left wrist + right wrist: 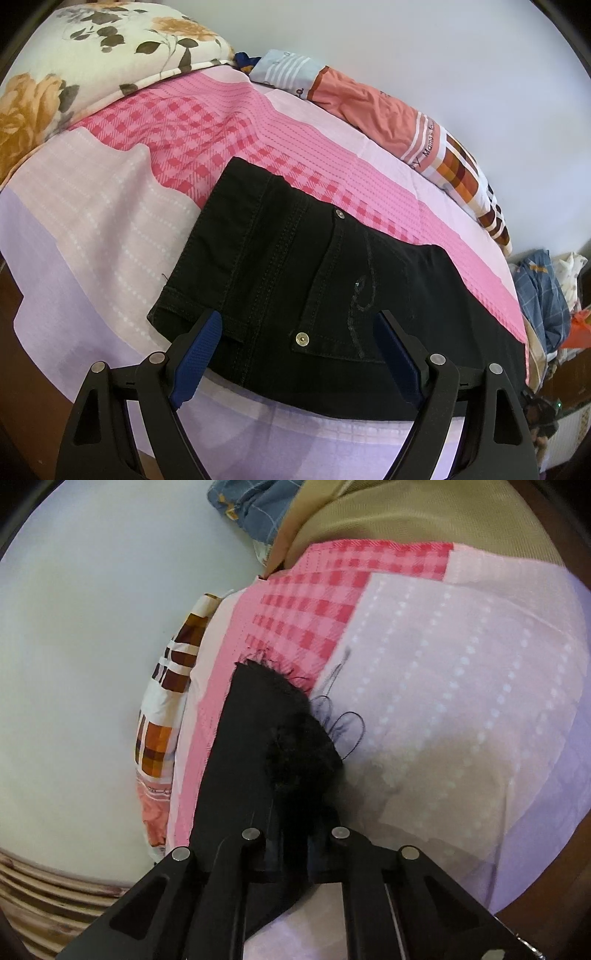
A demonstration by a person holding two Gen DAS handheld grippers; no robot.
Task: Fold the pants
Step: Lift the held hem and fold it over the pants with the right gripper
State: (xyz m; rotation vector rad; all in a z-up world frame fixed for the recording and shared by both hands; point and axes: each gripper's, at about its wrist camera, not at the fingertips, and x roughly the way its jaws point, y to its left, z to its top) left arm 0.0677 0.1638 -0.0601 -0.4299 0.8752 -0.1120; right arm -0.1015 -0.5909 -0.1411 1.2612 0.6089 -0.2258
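Black denim pants [295, 280] lie on the pink and lilac bedsheet [92, 236], waist end with a back pocket and rivets toward me. My left gripper [299, 325] is open, its blue-padded fingers [199, 354] wide apart just above the waistband, holding nothing. In the right wrist view my right gripper [291, 760] is shut on the frayed hem of a pants leg [258, 716], with loose threads trailing onto the sheet. The fingertips are hidden by the dark cloth.
A floral pillow [92, 48] lies at the bed's far left. A folded orange and checked quilt [417, 129] runs along the wall side. Clothes are piled [546, 291] beyond the bed's right end. A brown bed frame edge [546, 882] shows at lower right.
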